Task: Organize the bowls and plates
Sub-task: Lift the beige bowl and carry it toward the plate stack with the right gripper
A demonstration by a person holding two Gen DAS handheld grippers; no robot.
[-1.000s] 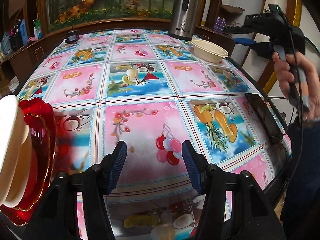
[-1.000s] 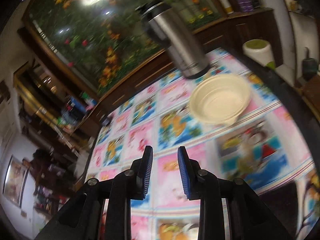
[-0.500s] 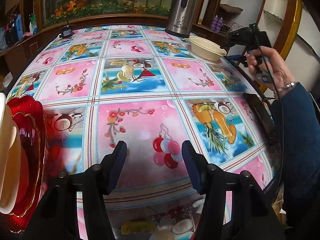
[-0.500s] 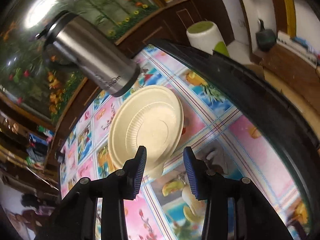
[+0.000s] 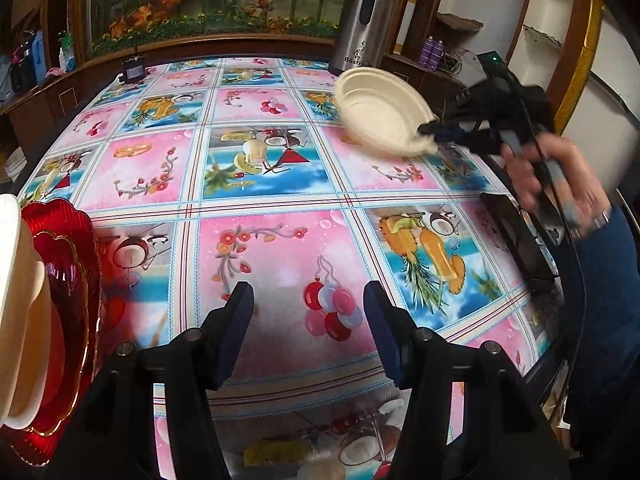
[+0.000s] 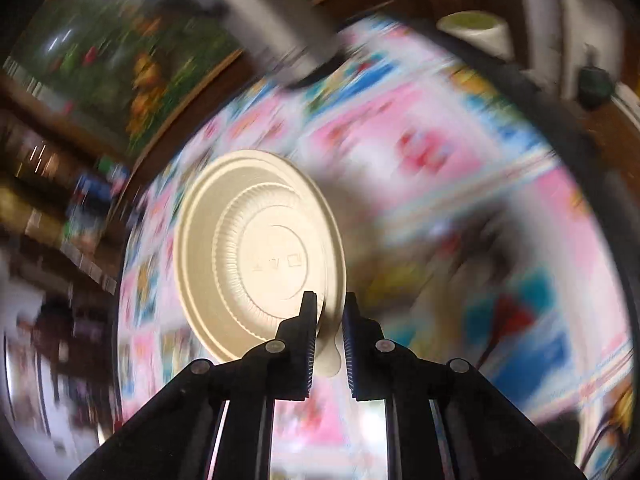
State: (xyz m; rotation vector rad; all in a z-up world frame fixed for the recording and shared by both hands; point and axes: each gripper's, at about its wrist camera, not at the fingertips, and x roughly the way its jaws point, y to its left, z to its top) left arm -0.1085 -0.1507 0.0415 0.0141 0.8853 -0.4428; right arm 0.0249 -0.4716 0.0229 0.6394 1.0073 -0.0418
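Right claw (image 6: 329,334) closing, apparently on ribbed round bowl (image 6: 256,252)

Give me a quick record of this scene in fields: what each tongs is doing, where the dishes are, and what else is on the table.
right tongs: jaws closing on the rim of the cream bowl, bowl tilted and off the table
left tongs: open, nothing between them, over the tablecloth
stacked dishes: red plates with cream dishes on them, at the left edge
other items: steel flask at the far side, black phone near the right edge
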